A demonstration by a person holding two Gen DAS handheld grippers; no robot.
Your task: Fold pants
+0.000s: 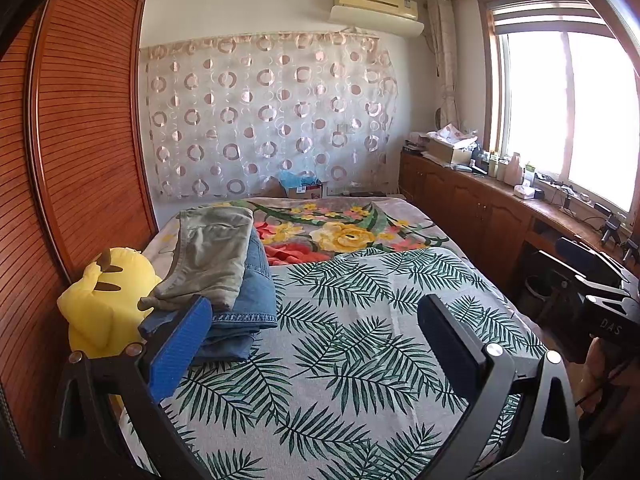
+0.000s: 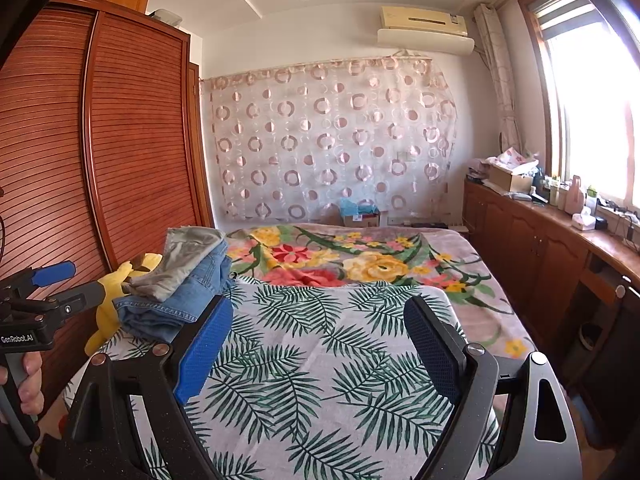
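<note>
denim pants [image 1: 244,304] lying folded on bed [image 1: 360,340] at 10 o'clock, grey pants [image 1: 212,252] stacked on top, yellow plush [image 1: 104,304] just beside. left tongs [image 1: 316,328] and right tongs [image 2: 320,332] both hovering wide open, gripping nothing, over leaf-print cover.

The bed [image 1: 460,272] is covered by a flowered blanket [image 1: 344,232] at the far end and a leaf-patterned sheet [image 1: 360,344] nearer, and on its left side lies a stack of folded pants [image 1: 224,272], beside a yellow plush toy [image 1: 108,300].
</note>
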